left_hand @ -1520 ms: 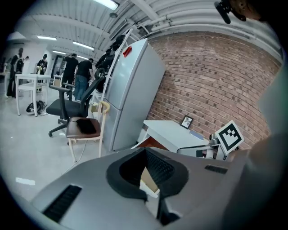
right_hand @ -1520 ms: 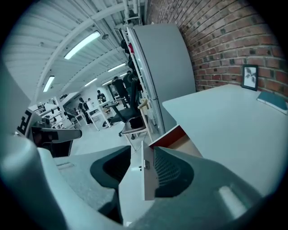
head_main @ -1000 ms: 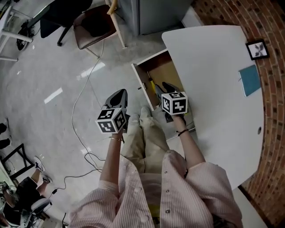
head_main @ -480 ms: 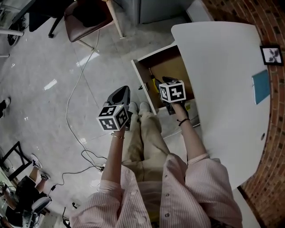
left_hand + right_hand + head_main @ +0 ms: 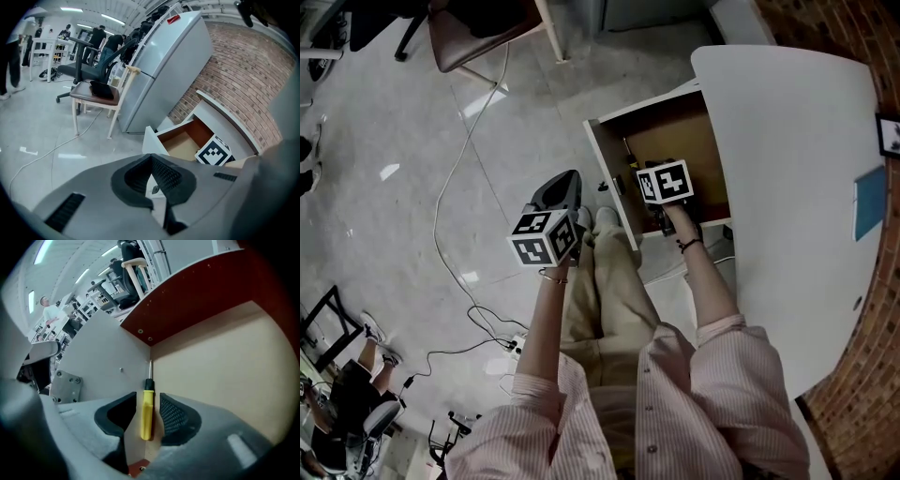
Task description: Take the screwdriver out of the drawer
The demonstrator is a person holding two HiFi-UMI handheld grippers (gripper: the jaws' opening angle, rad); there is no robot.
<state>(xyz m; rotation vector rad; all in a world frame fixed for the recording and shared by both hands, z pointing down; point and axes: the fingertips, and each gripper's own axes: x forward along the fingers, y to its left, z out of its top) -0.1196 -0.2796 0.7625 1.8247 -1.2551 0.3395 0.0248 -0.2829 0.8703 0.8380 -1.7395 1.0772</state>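
Observation:
The drawer under the white desk stands pulled open. A screwdriver with a yellow handle, a black collar and a thin metal shaft lies on the drawer floor against its left wall. My right gripper is inside the drawer, open, with one jaw on each side of the yellow handle and a small gap to each. In the head view its marker cube hides most of the tool. My left gripper hangs shut and empty over the floor, left of the drawer front.
The white desk top overhangs the drawer on the right, with a blue book on it. A cable runs across the floor. A chair and a grey fridge stand beyond. My legs are just below the drawer.
My right gripper has gone further into the drawer and now straddles the screwdriver's handle. The left gripper has stayed about where it was, still shut.

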